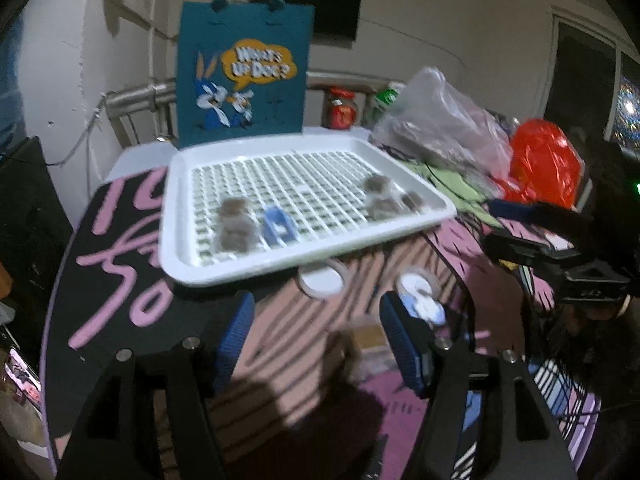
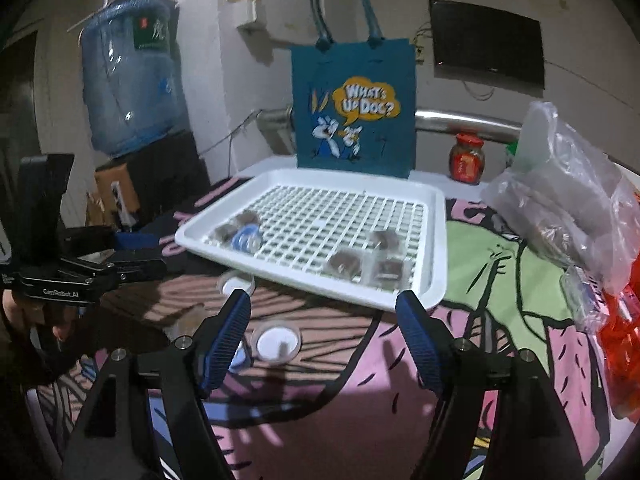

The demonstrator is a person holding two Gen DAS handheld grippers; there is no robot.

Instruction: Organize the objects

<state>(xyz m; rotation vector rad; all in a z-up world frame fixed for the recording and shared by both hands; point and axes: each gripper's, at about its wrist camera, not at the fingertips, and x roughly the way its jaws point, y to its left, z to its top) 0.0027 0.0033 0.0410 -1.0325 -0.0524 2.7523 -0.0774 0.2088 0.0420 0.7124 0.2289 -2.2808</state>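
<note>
Tray (image 1: 436, 204) white, ahead of both grippers; left gripper (image 1: 316, 344) jaws apart, empty; right gripper (image 2: 324, 340) jaws apart, empty.

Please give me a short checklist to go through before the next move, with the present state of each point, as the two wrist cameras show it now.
1. Left gripper empty, jaws apart: ok.
2. Right gripper empty, jaws apart: ok.
3. White tray lies flat on the cloth, with free grid cells in the middle: ok.
4. Loose pieces outside the tray, such as the round white lid before the right gripper and another white lid at the tray's near edge: not ok, not yet sorted.
5. Small brown items in the tray sit steady: cannot tell, the picture is blurred.
6. Plastic bag stays clear of the tray: ok.
</note>
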